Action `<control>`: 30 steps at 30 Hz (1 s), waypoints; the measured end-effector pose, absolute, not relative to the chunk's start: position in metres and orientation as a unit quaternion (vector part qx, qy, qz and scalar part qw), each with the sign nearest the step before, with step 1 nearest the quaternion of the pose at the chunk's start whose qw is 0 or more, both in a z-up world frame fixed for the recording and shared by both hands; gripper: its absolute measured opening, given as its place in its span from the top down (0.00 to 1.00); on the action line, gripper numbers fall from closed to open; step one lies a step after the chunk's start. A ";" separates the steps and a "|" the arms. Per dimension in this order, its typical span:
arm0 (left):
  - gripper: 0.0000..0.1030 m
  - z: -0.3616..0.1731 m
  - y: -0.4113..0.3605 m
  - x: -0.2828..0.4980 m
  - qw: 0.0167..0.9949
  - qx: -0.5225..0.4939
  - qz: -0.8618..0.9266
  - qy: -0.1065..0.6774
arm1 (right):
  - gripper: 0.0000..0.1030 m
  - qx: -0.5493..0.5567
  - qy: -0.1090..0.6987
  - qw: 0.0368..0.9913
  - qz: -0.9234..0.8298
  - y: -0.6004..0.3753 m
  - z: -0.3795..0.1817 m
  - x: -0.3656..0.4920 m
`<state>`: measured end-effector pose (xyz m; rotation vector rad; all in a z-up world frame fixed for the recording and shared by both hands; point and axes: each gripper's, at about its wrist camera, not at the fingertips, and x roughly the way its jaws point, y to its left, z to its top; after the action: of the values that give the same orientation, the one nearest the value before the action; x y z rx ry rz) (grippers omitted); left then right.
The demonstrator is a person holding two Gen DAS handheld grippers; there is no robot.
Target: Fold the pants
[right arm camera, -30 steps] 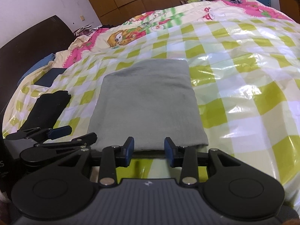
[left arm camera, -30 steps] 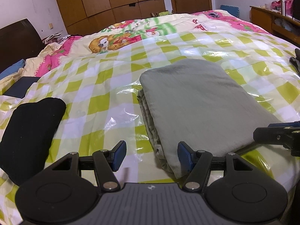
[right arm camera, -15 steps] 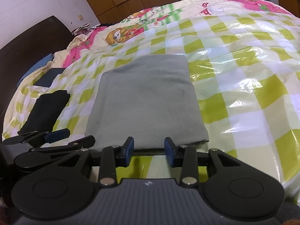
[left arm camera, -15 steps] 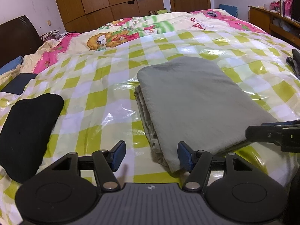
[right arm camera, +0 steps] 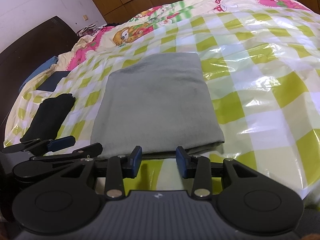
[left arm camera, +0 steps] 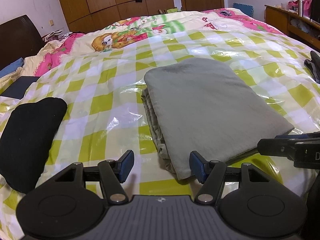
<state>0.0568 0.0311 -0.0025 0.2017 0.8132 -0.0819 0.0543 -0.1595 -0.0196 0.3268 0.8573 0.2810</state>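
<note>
Grey-green pants (left arm camera: 202,108) lie folded into a thick rectangle on the green-and-white checked plastic sheet (left arm camera: 100,108) covering the bed; they also show in the right wrist view (right arm camera: 158,104). My left gripper (left arm camera: 161,166) is open and empty, just short of the pants' near left corner. My right gripper (right arm camera: 159,161) is open and empty at the pants' near edge, apart from it. The right gripper also shows at the right edge of the left wrist view (left arm camera: 290,150), and the left gripper at the left of the right wrist view (right arm camera: 56,146).
A folded black garment (left arm camera: 30,140) lies left of the pants (right arm camera: 50,116). A dark grey garment (left arm camera: 314,66) sits at the right edge. A cartoon-print quilt (left arm camera: 128,38) lies beyond, with a dark headboard (right arm camera: 30,56), wooden wardrobes (left arm camera: 120,2) and a desk (left arm camera: 290,22).
Both grippers have drawn back slightly from the folded pants and risen a little; the pants lie unmoved. Both stay open.
</note>
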 end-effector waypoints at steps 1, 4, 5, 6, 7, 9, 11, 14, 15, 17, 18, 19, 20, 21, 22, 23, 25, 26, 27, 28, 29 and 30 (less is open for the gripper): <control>0.27 -0.002 0.032 0.056 0.913 0.095 -0.040 0.394 | 0.63 0.158 0.412 0.887 0.135 -0.160 -0.019 0.054; 0.27 0.001 0.035 0.054 0.915 0.092 -0.041 0.392 | 0.62 0.161 0.411 0.887 0.135 -0.161 -0.019 0.055; 0.27 0.002 0.036 0.054 0.916 0.091 -0.039 0.390 | 0.62 0.162 0.411 0.887 0.136 -0.161 -0.019 0.055; 0.27 0.003 0.036 0.053 0.916 0.090 -0.039 0.389 | 0.62 0.162 0.411 0.887 0.135 -0.161 -0.019 0.055; 0.27 0.004 0.038 0.054 0.917 0.089 -0.038 0.388 | 0.62 0.163 0.410 0.887 0.134 -0.162 -0.020 0.056; 0.27 0.005 0.039 0.054 0.917 0.086 -0.036 0.387 | 0.62 0.167 0.411 0.886 0.133 -0.164 -0.020 0.056; 0.27 0.005 0.040 0.055 0.918 0.083 -0.036 0.387 | 0.62 0.170 0.409 0.887 0.130 -0.166 -0.019 0.056; 0.27 0.006 0.039 0.057 0.918 0.082 -0.037 0.386 | 0.62 0.174 0.402 0.890 0.130 -0.169 -0.015 0.058; 0.27 0.006 0.038 0.058 0.918 0.082 -0.038 0.386 | 0.62 0.173 0.400 0.891 0.129 -0.170 -0.014 0.059; 0.27 0.007 0.037 0.059 0.918 0.083 -0.040 0.387 | 0.61 0.174 0.397 0.892 0.128 -0.172 -0.012 0.062; 0.27 0.008 0.036 0.060 0.918 0.082 -0.041 0.385 | 0.61 0.175 0.397 0.892 0.127 -0.173 -0.012 0.063; 0.27 0.008 0.036 0.060 0.918 0.081 -0.043 0.385 | 0.61 0.176 0.397 0.892 0.125 -0.174 -0.012 0.064; 0.27 0.008 0.035 0.060 0.918 0.081 -0.044 0.386 | 0.61 0.176 0.397 0.892 0.122 -0.174 -0.013 0.065; 0.27 0.008 0.035 0.061 0.918 0.081 -0.045 0.387 | 0.61 0.179 0.398 0.892 0.120 -0.175 -0.014 0.065; 0.27 0.007 0.034 0.061 0.917 0.081 -0.045 0.387 | 0.61 0.180 0.399 0.891 0.120 -0.175 -0.015 0.065; 0.27 0.006 0.034 0.061 0.917 0.081 -0.046 0.389 | 0.61 0.179 0.400 0.891 0.119 -0.175 -0.016 0.064; 0.27 0.005 0.033 0.060 0.915 0.080 -0.047 0.392 | 0.61 0.176 0.403 0.890 0.119 -0.172 -0.017 0.063; 0.27 0.004 0.032 0.059 0.915 0.079 -0.048 0.393 | 0.61 0.175 0.404 0.890 0.120 -0.171 -0.018 0.062; 0.27 0.004 0.032 0.058 0.915 0.079 -0.049 0.394 | 0.61 0.173 0.406 0.889 0.121 -0.169 -0.018 0.061; 0.27 0.003 0.032 0.057 0.914 0.078 -0.049 0.394 | 0.61 0.170 0.408 0.888 0.124 -0.167 -0.019 0.060; 0.27 0.003 0.031 0.056 0.914 0.076 -0.050 0.395 | 0.61 0.168 0.410 0.888 0.126 -0.165 -0.019 0.060; 0.27 0.003 0.031 0.055 0.913 0.075 -0.051 0.397 | 0.61 0.166 0.412 0.887 0.128 -0.163 -0.020 0.058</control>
<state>0.0555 0.0312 0.0030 0.1550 0.8187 -0.1043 0.0582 -0.1628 -0.0197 0.3441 0.8554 0.2652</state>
